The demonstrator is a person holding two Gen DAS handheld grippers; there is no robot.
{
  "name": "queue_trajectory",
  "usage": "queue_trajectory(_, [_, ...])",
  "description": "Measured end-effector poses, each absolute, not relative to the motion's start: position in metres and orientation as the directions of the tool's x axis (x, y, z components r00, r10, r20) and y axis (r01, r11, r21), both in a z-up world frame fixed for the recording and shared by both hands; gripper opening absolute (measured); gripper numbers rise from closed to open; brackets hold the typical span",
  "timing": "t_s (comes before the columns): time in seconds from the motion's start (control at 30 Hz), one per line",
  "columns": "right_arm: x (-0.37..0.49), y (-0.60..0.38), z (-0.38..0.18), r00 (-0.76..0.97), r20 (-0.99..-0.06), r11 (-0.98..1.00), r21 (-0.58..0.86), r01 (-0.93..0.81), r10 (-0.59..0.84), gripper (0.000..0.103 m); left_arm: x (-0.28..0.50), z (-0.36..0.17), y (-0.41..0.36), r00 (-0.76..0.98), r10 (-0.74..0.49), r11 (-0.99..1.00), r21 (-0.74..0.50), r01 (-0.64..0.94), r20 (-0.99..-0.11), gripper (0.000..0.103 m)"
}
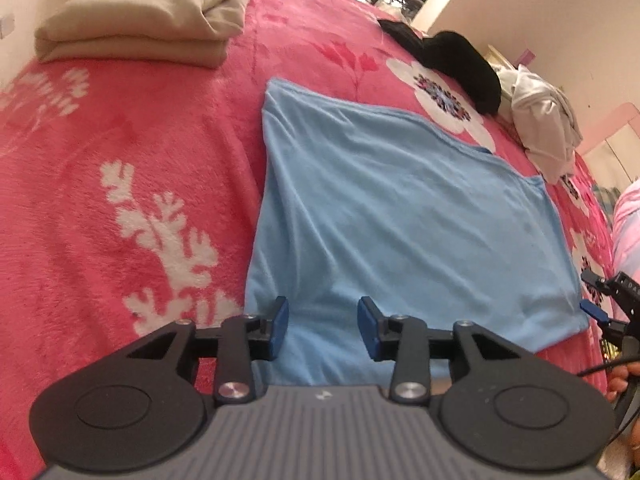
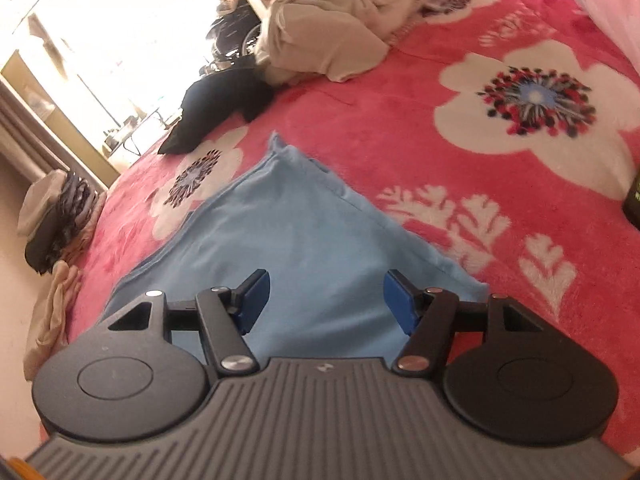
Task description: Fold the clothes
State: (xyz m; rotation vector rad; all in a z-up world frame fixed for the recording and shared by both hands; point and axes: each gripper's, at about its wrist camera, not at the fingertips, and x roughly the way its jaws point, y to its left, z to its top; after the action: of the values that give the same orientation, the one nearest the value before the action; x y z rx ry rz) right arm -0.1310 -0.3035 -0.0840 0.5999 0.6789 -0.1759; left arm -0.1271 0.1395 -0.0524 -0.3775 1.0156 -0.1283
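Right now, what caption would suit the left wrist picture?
Open left claw poised over a folded light-blue garment on a pink flowered blanket.

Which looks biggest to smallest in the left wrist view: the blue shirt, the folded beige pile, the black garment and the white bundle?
1. blue shirt, by far, though it lies nearest the camera.
2. folded beige pile.
3. black garment and white bundle: about alike, too close to rank.
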Motion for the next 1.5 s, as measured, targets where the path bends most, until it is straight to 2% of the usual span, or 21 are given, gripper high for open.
queue_trajectory(0.43, [-0.139,-0.289,-0.067,0.799,-0.597,0.847,0.457,0.271,0.067,0.063,-0.144,-0.039,0.158,0.547,-0.24,0.911,-0.381,-0.159,-0.802,0.044])
queue_trajectory(1.5, [-0.139,-0.256,-0.063,0.78,-0.617,0.903,0.389,0.182,0.108,0.063,-0.152,-0.053,0.151,0.502,-0.264,0.906,-0.391,-0.164,-0.823,0.049])
